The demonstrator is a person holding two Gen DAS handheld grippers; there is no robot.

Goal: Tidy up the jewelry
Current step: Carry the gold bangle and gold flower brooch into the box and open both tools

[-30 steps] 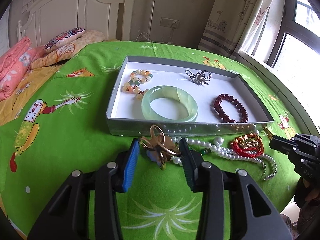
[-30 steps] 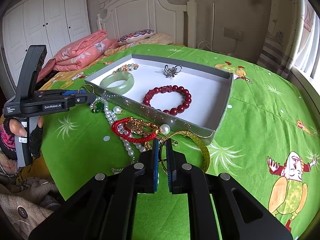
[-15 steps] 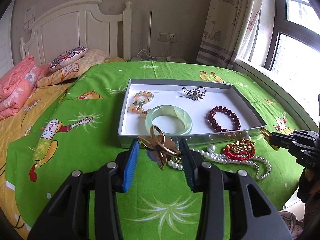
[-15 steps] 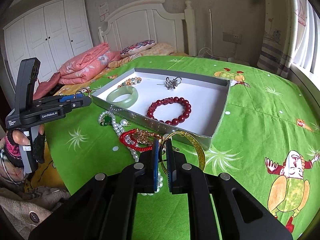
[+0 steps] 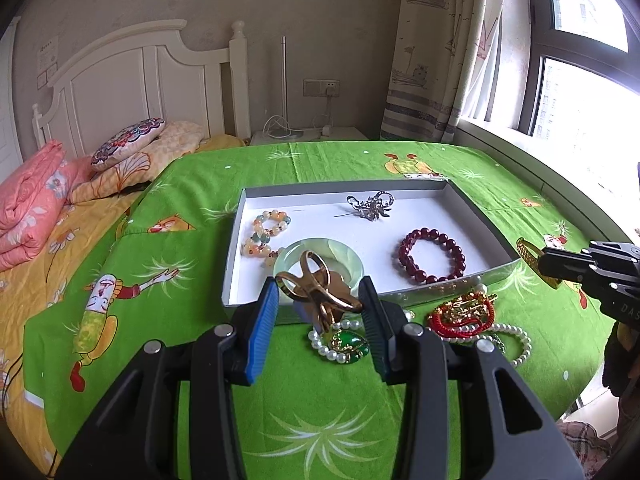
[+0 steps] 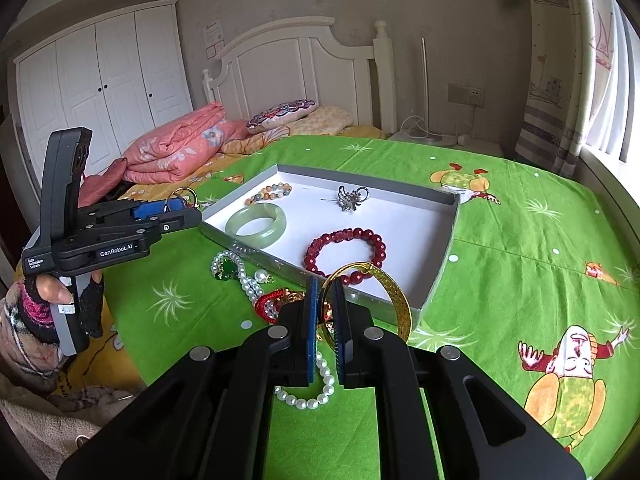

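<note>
Above the green bedspread [image 5: 320, 420]: both pieces now lifted clear, left gripper [image 5: 318, 304] clamping gold clip [image 5: 320, 292], right gripper [image 6: 325, 300] pinching gold bangle [image 6: 394, 300]; tray [image 6: 444, 248] next.

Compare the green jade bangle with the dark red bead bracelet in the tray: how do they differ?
The green jade bangle is one solid, smooth, pale translucent ring; the dark red bead bracelet is a string of separate round, opaque beads. The bangle's band is broader, the bracelet's thinner. Both lie flat inside the white tray.
</note>
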